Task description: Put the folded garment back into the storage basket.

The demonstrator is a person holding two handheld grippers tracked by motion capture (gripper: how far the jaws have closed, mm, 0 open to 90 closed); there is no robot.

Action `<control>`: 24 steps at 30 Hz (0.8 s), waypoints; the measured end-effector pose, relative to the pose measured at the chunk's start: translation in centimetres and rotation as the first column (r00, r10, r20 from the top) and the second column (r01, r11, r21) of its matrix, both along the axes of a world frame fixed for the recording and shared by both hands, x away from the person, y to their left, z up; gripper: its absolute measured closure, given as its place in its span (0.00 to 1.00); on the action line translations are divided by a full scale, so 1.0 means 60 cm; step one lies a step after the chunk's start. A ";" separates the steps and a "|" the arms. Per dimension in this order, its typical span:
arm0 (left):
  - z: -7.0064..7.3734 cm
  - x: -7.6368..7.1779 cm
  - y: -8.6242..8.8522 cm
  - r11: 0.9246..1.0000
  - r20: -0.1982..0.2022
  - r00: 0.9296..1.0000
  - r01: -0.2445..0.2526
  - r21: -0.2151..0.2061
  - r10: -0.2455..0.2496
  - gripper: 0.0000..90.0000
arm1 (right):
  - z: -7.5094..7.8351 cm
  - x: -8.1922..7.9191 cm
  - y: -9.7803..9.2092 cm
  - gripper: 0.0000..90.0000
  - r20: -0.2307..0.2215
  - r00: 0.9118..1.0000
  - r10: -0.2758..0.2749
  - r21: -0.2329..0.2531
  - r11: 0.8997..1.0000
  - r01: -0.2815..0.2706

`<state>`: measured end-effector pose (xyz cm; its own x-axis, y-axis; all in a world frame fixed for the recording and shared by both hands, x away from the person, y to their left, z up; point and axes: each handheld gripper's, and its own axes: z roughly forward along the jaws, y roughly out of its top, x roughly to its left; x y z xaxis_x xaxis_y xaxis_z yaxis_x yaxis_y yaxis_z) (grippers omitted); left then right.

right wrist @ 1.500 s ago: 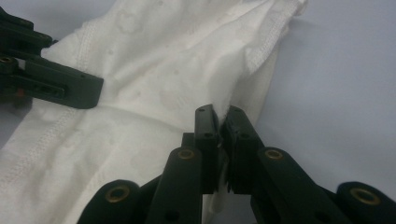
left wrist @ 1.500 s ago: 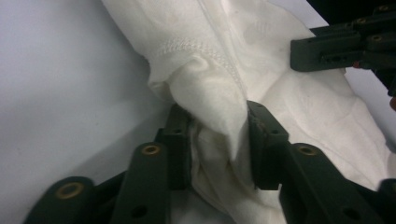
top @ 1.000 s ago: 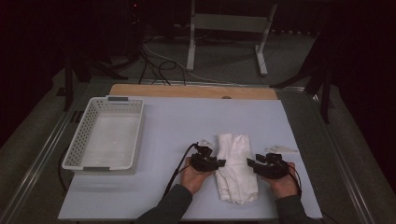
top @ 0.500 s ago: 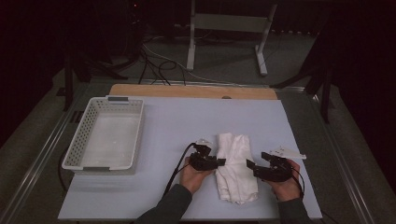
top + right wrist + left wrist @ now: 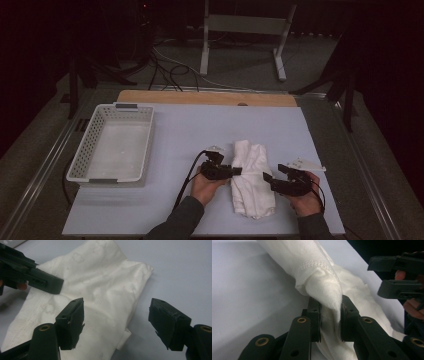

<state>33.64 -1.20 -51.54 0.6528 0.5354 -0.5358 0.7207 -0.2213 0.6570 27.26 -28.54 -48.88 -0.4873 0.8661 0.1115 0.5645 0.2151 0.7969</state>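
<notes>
A white folded cloth (image 5: 252,182) lies on the pale table cover (image 5: 200,130), near the front. My left gripper (image 5: 237,171) is at the cloth's left edge, shut on a raised fold of it; in the left gripper view the cloth (image 5: 319,277) bulges up between the jaws of the gripper (image 5: 330,317). At the cloth's right edge my right gripper (image 5: 272,172) is open. In the right gripper view its gripper (image 5: 117,325) stands low over the cloth (image 5: 100,285), nothing pinched, and the left gripper (image 5: 32,277) shows at the upper left.
A white perforated basket (image 5: 80,165) stands at the left of the table, with nothing in it. A wooden board edge (image 5: 205,97) runs along the far side. Beyond it are cables and a metal stand (image 5: 245,25) on the floor.
The right gripper has shifted slightly at the cloth's right edge. The left gripper has kept its hold on the cloth in the same place.
</notes>
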 end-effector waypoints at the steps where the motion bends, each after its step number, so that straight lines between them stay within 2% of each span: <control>1: 0.002 0.000 0.001 1.000 0.002 1.000 -0.001 0.000 0.001 0.83 | 0.000 0.000 0.000 0.32 0.000 1.000 0.000 0.000 1.000 0.000; 13: 0.014 0.006 0.019 1.000 0.014 1.000 -0.011 0.016 0.011 0.83 | 0.001 0.000 0.002 0.28 0.010 1.000 0.001 0.018 1.000 -0.002; 15: 0.017 0.007 0.023 0.999 0.018 0.999 -0.027 0.021 0.027 0.84 | 0.002 0.000 0.003 0.24 0.015 1.000 0.006 0.023 1.000 -0.006; 21: 0.021 0.008 0.030 0.999 0.023 0.999 -0.040 0.029 0.039 0.83 | 0.004 -0.001 0.004 0.21 0.021 1.000 0.010 0.028 1.000 -0.010; 22: 0.022 0.009 0.032 0.999 0.025 0.999 -0.046 0.028 0.045 0.83 | 0.005 -0.002 0.005 0.17 0.032 0.999 0.012 0.031 0.999 -0.013; 24: 0.023 0.009 0.034 0.998 0.026 0.999 -0.048 0.029 0.048 0.83 | 0.007 -0.004 0.005 0.16 0.042 0.999 0.015 0.038 0.999 -0.016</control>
